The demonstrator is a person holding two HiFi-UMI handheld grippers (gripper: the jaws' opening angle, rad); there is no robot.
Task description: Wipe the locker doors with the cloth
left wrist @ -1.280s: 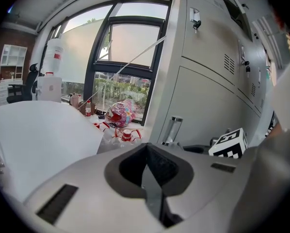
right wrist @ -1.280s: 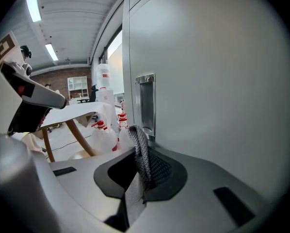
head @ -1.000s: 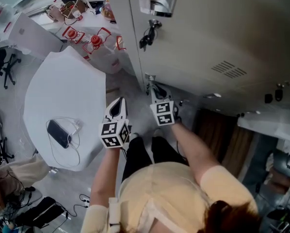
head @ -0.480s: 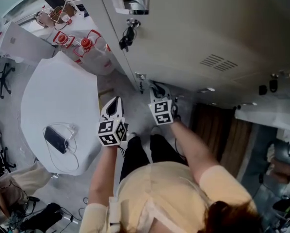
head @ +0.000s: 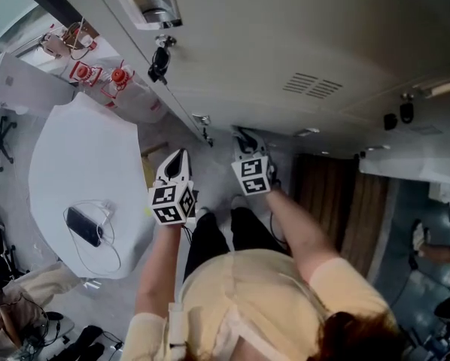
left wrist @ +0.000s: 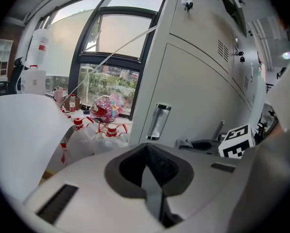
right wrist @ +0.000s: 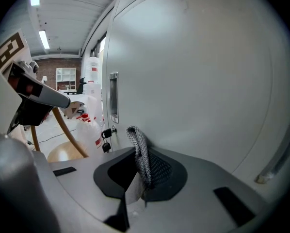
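Cloth (right wrist: 137,152) sits clamped in my right gripper (right wrist: 134,181) near the locker door (right wrist: 198,81); my left gripper (left wrist: 148,174) is closed, empty.

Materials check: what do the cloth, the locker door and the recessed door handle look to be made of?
Cloth: woven or knit fabric, speckled grey-white weave, pinched in the right hand-held gripper.
Locker door: likely painted sheet metal, smooth light grey, soft sheen.
Recessed handle: looks like polished metal, bright reflections.

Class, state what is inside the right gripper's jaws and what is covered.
A grey woven cloth, pinched by the right gripper, its folded end poking out near the locker door. Its lower part is covered by the jaws.
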